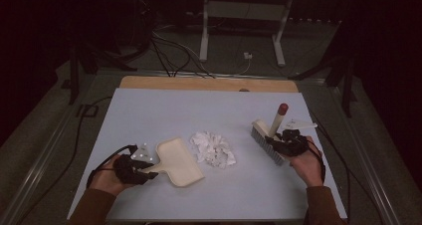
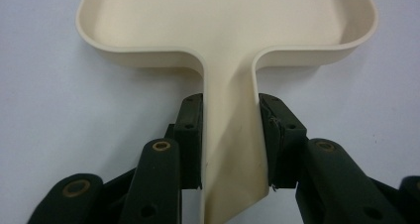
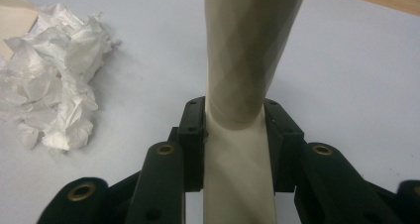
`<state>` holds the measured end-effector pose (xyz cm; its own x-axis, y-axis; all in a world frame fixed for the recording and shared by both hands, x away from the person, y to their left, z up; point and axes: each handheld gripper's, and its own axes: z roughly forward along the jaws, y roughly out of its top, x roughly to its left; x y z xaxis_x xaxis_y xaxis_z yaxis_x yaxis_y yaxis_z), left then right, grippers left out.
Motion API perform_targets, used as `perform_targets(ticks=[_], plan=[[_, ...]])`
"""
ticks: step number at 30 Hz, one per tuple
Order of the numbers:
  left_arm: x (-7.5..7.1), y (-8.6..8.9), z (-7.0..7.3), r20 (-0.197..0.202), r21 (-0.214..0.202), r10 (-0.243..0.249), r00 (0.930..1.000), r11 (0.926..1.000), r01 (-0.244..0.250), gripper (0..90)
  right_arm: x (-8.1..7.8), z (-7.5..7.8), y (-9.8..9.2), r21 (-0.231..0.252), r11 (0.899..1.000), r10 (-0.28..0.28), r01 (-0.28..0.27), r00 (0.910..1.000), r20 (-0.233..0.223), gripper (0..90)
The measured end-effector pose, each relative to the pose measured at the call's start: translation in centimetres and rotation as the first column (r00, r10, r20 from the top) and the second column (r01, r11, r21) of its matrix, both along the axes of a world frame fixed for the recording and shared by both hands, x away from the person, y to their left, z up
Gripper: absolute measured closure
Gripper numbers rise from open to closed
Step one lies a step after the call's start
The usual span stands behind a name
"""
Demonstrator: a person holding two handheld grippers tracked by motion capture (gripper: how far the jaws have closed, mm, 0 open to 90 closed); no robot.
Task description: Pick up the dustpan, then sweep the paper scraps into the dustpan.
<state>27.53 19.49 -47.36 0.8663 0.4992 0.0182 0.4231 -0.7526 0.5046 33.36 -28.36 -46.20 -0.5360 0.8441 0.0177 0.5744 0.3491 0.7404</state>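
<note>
A cream dustpan (image 1: pixel 180 160) lies on the pale table at the front left, its mouth toward the paper. My left gripper (image 1: pixel 149 174) is shut on its flat handle (image 2: pixel 232 149), a pad pressed on each side. A heap of crumpled white paper (image 1: pixel 214 149) sits in the middle, just right of the pan, and shows as the paper heap (image 3: pixel 54 90) in the right gripper view. At the right a cream hand brush (image 1: pixel 266 140) rests bristles down, its handle ending in a dark red tip (image 1: pixel 283 108). My right gripper (image 1: pixel 279 141) is shut on the brush handle (image 3: pixel 240 149).
The pale table (image 1: pixel 164 110) has a wooden strip (image 1: pixel 209 83) along its far edge. Cables (image 1: pixel 79 150) trail off its left side. Beyond it stand the white legs of a frame (image 1: pixel 204 36) on the floor.
</note>
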Motion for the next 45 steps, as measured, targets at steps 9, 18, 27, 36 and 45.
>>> perform_targets(ticks=[9, 18, 27, 36, 45], plan=[[0.2, -0.4, -0.3, -0.005, 0.003, -0.011, 0.9999, 0.9999, 0.011, 66.6, 0.0, 0.0, 0.0, 0.002, 1.000, -0.003, 0.003, 1.0000, -0.001, 67.0], [0.3, -0.5, -0.4, -0.008, -0.005, -0.009, 0.9999, 0.9999, 0.009, 66.6, -0.1, 0.1, 0.1, 0.013, 0.999, -0.040, 0.040, 0.9991, -0.014, 67.1], [0.4, -0.5, -0.6, -0.014, -0.011, -0.007, 0.9999, 0.9999, 0.007, 66.5, -0.5, 0.5, 1.9, 0.027, 0.993, -0.119, 0.119, 0.9927, -0.022, 67.2], [0.4, -0.5, -0.5, -0.014, -0.010, -0.004, 0.9999, 0.9999, 0.004, 66.6, -1.2, 1.0, 5.7, 0.057, 0.977, -0.206, 0.206, 0.9785, -0.010, 67.2], [0.5, -0.6, -0.6, -0.016, -0.014, -0.005, 0.9999, 0.9999, 0.005, 66.5, -0.7, 0.9, 10.2, 0.069, 0.963, -0.259, 0.260, 0.9657, -0.013, 67.2]])
